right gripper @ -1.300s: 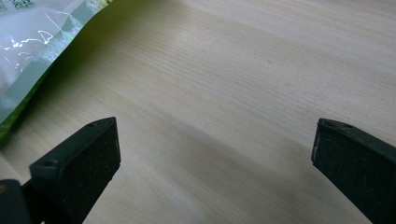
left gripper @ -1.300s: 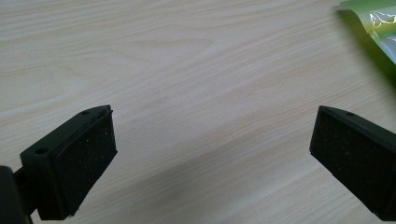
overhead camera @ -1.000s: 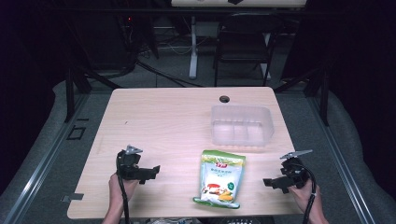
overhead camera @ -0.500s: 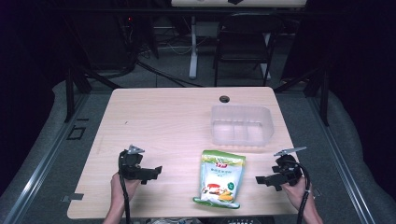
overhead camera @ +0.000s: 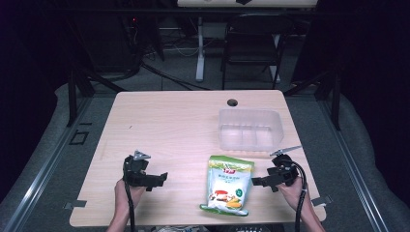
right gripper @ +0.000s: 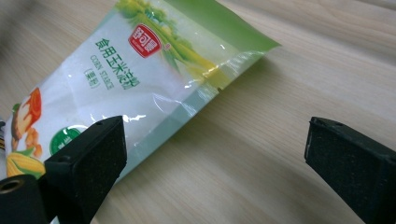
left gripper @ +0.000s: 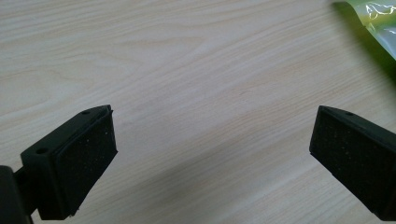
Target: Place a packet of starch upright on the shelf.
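A green and white bag of corn starch [overhead camera: 229, 185] lies flat near the table's front edge, between my two grippers. My left gripper [overhead camera: 162, 177] rests low at the front left, open, its jaws pointing toward the bag; in the left gripper view a corner of the bag [left gripper: 373, 23] shows at top right, beyond the gripper [left gripper: 212, 158]. My right gripper [overhead camera: 255, 181] is open just right of the bag, jaws pointing at it. In the right gripper view the bag [right gripper: 121, 79] lies ahead to the left of the gripper [right gripper: 215, 163], with nothing between the jaws.
A clear plastic container [overhead camera: 249, 129] stands behind the bag, toward the right side of the wooden table [overhead camera: 164, 125]. A round cable hole [overhead camera: 232, 102] sits near the table's far edge. A chair [overhead camera: 251, 43] and desk legs stand beyond the table.
My right gripper has moved left, closer to the bag's right edge. The left gripper has barely shifted.
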A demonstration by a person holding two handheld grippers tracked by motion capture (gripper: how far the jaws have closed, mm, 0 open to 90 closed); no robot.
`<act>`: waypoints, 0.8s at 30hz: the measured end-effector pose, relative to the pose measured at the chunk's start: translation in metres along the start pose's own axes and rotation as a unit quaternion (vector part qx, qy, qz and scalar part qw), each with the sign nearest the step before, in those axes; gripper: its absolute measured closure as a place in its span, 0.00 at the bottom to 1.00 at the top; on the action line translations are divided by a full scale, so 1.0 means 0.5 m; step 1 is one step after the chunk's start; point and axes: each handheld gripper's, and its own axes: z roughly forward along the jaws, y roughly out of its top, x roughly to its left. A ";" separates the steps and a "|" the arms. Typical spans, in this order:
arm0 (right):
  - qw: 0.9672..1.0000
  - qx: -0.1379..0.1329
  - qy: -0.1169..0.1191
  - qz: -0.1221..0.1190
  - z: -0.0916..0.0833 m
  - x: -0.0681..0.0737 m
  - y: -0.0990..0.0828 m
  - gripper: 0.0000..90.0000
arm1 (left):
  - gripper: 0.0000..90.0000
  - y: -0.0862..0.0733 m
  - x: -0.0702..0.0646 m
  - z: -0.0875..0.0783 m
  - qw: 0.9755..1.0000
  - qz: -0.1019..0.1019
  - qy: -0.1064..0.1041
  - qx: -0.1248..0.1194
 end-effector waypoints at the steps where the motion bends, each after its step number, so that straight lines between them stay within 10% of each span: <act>1: 1.000 0.000 0.000 0.000 0.000 0.000 0.000 0.06 | 0.00 0.000 0.000 0.000 1.000 0.000 0.000 0.000; 24: 0.998 0.025 0.045 0.033 0.064 0.003 0.052 0.21 | 0.01 0.000 0.001 -0.001 1.000 0.002 -0.008 0.000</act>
